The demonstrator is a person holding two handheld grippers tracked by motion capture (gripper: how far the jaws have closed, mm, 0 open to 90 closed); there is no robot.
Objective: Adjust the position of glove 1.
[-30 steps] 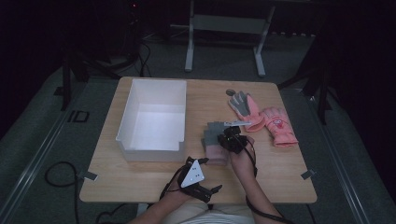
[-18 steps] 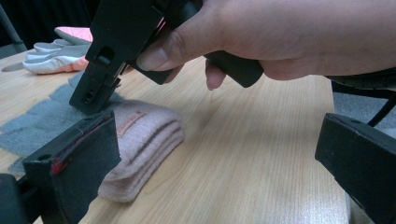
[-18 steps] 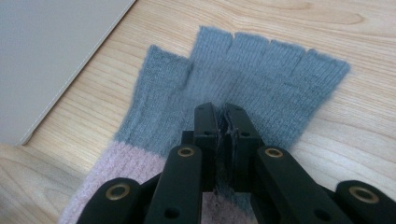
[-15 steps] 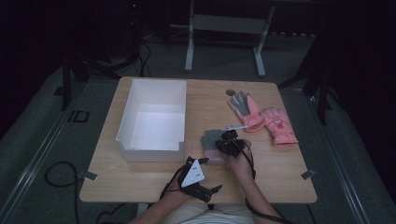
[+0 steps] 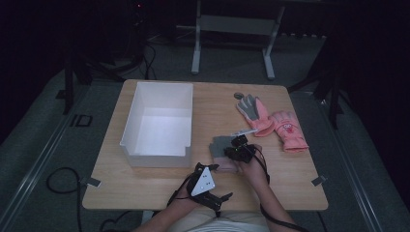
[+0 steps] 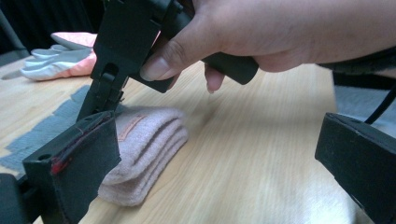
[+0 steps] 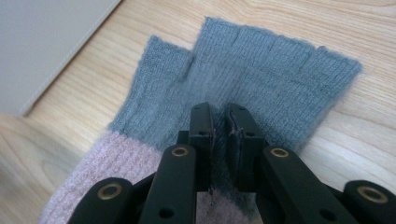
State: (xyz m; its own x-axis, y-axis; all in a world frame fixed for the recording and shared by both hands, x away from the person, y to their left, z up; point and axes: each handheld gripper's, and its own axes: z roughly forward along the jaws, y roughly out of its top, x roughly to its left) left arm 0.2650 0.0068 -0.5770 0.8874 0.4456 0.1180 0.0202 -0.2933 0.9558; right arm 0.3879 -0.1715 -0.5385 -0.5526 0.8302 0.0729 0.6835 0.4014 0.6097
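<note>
Just right of the white bin (image 5: 159, 123), the grey-and-pink fingerless glove (image 7: 243, 79) lay flat on the table. The right gripper (image 7: 219, 116) had just begun loosening its pinch on a fold of grey knit, likely releasing it. The left gripper (image 6: 205, 154) hung spread wide, grasping nothing.

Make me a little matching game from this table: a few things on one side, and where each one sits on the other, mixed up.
Things:
1. white bin
2. grey and pink knit glove
3. pair of pink gloves
4. left tool

Places:
A. far right part of the table
B. near edge of the table, jaws wide apart
C. left half of the table
D. middle of the table, under the right tool

Pairs: 1-C, 2-D, 3-A, 4-B
</note>
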